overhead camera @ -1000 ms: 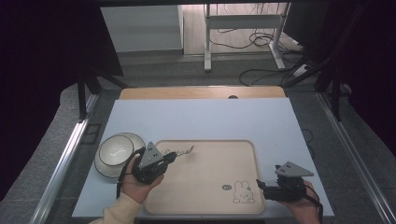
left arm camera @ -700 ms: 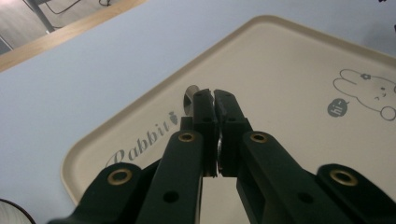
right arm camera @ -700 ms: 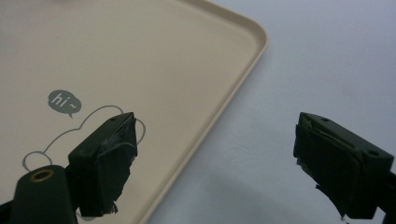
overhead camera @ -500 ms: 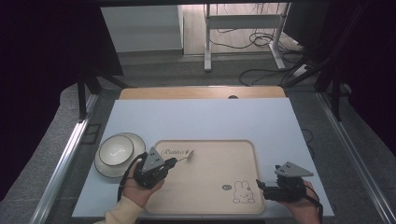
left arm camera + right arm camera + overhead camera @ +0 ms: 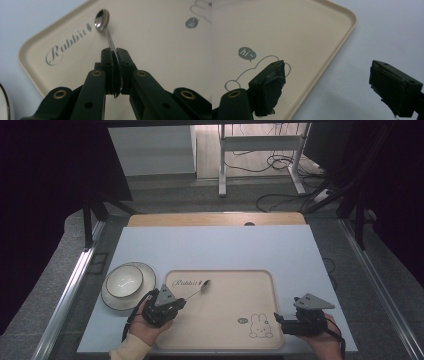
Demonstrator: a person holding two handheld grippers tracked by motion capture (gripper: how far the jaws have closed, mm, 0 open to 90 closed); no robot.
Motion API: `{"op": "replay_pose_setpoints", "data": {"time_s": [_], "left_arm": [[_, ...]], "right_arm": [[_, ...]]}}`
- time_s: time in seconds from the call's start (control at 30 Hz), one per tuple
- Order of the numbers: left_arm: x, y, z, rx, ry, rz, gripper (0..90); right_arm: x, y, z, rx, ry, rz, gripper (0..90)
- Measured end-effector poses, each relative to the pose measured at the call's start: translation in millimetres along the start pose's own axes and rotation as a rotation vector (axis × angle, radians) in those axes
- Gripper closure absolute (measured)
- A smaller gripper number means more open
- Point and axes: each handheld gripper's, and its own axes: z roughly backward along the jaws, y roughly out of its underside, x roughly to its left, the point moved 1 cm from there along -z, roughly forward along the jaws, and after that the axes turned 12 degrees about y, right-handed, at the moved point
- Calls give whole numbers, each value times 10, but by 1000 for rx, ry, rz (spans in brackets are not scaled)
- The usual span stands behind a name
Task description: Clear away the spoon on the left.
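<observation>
A metal spoon (image 5: 101, 20) points away from my left gripper (image 5: 115, 53), whose jaws are shut on its handle. The spoon's bowl (image 5: 205, 283) is low over the beige tray (image 5: 225, 330), beside the word "Rabbit"; whether it touches the tray I cannot tell. In the high view my left gripper (image 5: 180, 302) is over the tray's left edge. My right gripper (image 5: 329, 87) stands open, straddling the tray's right rim (image 5: 332, 60) with nothing between its fingers. It sits at the tray's near right corner (image 5: 277, 320), next to the rabbit drawing (image 5: 261, 326).
A white bowl (image 5: 124, 281) on a plate rests left of the tray on the pale blue table (image 5: 220, 250). A wooden strip (image 5: 215, 219) runs along the table's far edge. Cables and a metal stand (image 5: 260, 165) lie on the floor beyond.
My left gripper has drawn the spoon slightly toward the person's side, over the tray. The right gripper has stayed in place and open.
</observation>
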Motion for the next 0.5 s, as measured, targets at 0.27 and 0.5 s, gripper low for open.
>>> {"op": "replay_pose_setpoints", "data": {"time_s": [0.27,0.5], "left_arm": [[62,82,-124,85,53,54,816],[67,97,-176,119,88,79,648]], "right_arm": [[1,2,-5,6,-3,2,138],[4,4,-8,7,-2,4,137]]}}
